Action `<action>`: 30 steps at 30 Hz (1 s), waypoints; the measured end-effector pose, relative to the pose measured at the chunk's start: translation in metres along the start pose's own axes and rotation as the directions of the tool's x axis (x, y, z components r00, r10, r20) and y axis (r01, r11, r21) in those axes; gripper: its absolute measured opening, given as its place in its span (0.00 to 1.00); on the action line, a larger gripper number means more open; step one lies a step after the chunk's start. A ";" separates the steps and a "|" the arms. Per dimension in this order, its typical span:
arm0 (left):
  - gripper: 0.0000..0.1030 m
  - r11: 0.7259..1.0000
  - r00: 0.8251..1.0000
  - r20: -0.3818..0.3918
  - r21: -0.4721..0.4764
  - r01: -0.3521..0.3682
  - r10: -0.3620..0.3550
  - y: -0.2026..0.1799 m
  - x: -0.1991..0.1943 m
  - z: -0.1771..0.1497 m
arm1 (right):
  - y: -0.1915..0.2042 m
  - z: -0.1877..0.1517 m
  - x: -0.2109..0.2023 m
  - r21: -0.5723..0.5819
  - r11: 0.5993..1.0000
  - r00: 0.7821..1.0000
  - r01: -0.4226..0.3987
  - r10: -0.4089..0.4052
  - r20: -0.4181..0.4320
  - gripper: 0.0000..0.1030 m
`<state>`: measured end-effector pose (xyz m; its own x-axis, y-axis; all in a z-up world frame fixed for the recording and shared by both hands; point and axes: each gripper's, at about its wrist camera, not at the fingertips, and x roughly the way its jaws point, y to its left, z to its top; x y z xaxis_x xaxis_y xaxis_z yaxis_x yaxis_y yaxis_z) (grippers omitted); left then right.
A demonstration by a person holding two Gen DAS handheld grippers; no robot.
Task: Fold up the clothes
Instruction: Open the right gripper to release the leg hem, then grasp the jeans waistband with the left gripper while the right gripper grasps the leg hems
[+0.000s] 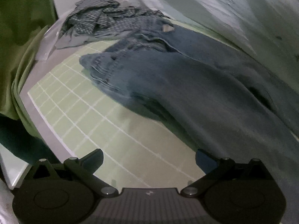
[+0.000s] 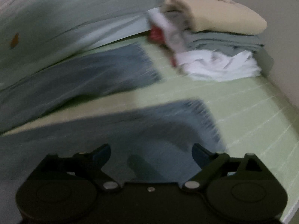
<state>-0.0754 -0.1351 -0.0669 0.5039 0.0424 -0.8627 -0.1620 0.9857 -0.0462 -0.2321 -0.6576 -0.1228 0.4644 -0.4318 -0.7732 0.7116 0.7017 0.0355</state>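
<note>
Jeans [image 1: 186, 78] lie spread on the green mat [image 1: 78, 112], ahead of both wide-open grippers, left gripper [image 1: 149, 158] and right gripper [image 2: 151, 153]. Neither holds anything. No writing is legible.

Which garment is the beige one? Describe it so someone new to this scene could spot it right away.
On the green gridded mat, look to the far right corner where a stack of clothes sits. The beige garment is the folded piece on top, above a grey layer and crumpled white cloth. It is the only tan item.
</note>
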 end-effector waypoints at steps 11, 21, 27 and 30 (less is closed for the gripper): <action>0.99 0.971 0.998 0.030 -0.227 0.068 -0.063 0.086 0.057 0.083 | 0.113 -0.068 -0.032 0.047 0.998 0.992 -0.031 0.037 -0.124 0.92; 0.81 0.942 0.983 -0.001 -0.284 0.178 -0.186 0.139 0.118 0.130 | 0.178 -0.099 -0.044 0.139 0.990 0.992 0.031 -0.013 -0.123 0.92; 0.31 0.925 0.960 -0.004 -0.270 0.267 -0.279 0.144 0.134 0.138 | 0.206 -0.114 -0.055 0.149 0.987 0.991 0.058 -0.039 -0.129 0.92; 0.15 0.933 0.966 0.014 -0.255 0.253 -0.258 0.145 0.133 0.135 | 0.218 -0.117 -0.061 0.106 0.992 0.991 0.065 -0.051 -0.126 0.92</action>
<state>0.0821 0.0356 -0.1203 0.5408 -0.2110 -0.8143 -0.2396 0.8893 -0.3896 -0.1677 -0.4119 -0.1419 0.3570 -0.3921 -0.8478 0.7922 0.6080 0.0524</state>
